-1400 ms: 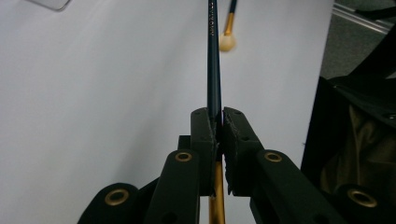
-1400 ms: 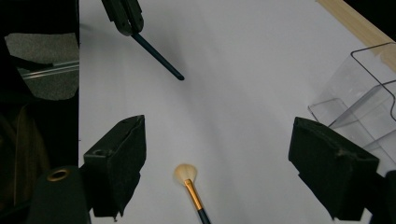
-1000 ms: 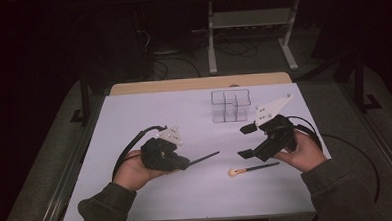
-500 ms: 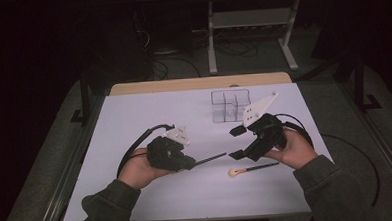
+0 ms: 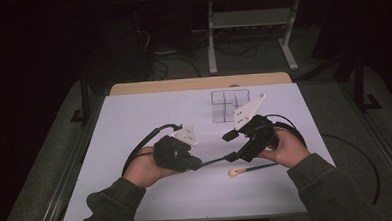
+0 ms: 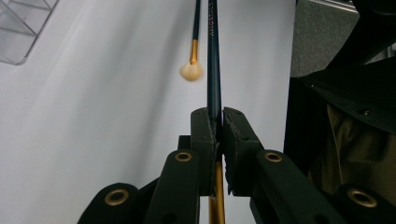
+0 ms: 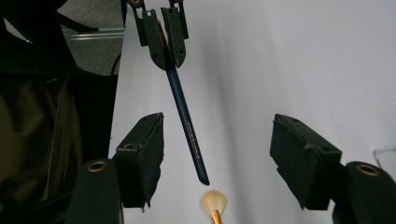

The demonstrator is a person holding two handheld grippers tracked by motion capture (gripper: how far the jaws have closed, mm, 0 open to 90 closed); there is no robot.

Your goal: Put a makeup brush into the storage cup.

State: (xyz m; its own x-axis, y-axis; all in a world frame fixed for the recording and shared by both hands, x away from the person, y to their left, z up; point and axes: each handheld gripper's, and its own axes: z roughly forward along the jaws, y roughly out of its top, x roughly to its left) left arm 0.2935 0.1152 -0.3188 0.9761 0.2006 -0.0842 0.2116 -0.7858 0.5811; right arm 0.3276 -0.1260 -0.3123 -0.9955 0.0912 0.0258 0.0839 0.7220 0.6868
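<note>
White counter [image 5: 134, 123] surface is seen beneath a long dark-blue brush handle [image 6: 213, 56], clamped between the left gripper [image 6: 215, 122] jaws. Its free end is held between the right gripper's [image 7: 224, 154] spread, empty jaws. Just beyond lies a second cream-bristled, gold-ferruled brush [image 5: 246, 170].

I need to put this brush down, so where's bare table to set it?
Free: the white table left of the clear organizer, and the front edge below the hands. Crowded: the middle, where the left gripper holds one brush beside the open right gripper and second brush.
</note>
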